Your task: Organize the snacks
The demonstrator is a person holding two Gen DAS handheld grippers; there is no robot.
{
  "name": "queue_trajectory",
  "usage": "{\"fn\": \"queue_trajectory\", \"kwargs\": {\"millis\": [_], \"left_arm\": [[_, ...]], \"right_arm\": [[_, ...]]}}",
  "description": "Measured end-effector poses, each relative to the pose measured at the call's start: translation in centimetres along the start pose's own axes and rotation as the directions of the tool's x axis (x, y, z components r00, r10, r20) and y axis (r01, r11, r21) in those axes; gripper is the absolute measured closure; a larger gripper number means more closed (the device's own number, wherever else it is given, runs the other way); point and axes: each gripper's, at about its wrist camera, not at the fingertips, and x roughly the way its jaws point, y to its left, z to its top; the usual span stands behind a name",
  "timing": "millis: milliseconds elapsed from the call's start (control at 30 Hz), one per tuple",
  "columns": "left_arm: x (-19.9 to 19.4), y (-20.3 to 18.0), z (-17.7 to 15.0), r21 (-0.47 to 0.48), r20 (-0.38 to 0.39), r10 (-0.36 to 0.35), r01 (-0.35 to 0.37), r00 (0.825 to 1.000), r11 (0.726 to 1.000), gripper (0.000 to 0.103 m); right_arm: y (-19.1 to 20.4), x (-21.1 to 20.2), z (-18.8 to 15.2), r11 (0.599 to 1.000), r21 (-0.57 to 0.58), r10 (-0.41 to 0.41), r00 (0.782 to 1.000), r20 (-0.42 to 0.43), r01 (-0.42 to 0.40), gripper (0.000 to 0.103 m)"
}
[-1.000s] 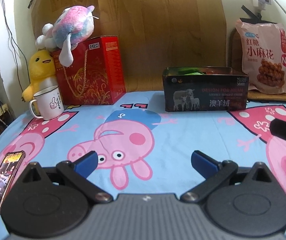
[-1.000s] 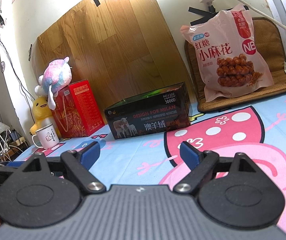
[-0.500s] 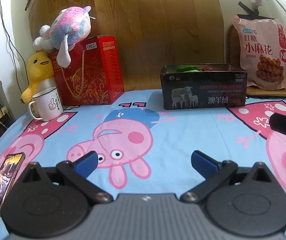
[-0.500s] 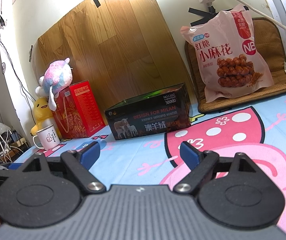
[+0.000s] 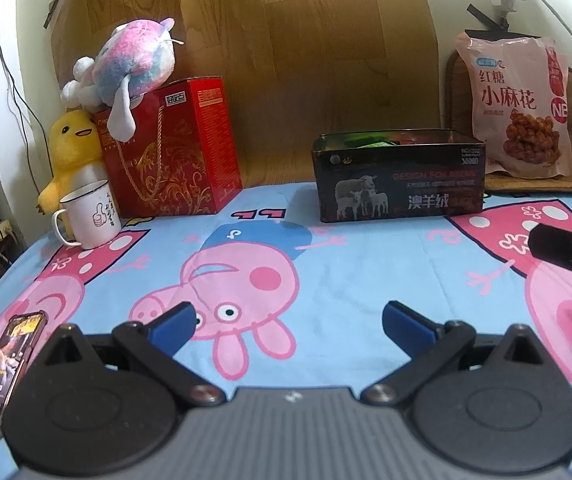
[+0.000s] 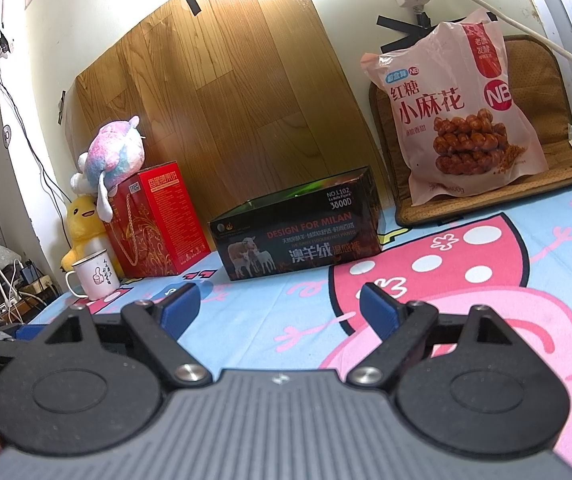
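Still spread and empty, both hand-held grippers, left (image 5: 287, 320) and right (image 6: 278, 304), have barely shifted toward the dark box (image 5: 399, 176).

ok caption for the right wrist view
Open right gripper faces a black open-top box and pink snack bag on cartoon-pig sheet.

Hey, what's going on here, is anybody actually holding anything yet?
Not yet. A person holds a claw in each hand, and both the left claw and the right claw are open and empty above the cartoon pig bedsheet. Ahead sits a dark open box with some green packets showing inside, and a big pink snack bag leans upright on a brown mat behind it, untouched.
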Motion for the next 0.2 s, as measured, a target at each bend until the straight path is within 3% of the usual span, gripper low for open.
{"fn": "queue_trajectory", "kwargs": {"millis": [200], "left_arm": [[-0.1, -0.26, -0.03, 0.01, 0.004, -0.025, 0.025, 1.0, 1.0, 0.0]], "right_arm": [[0.0, -0.01, -0.01, 1.0, 0.0, 0.0, 1.0, 0.0, 0.0, 0.014]]}}
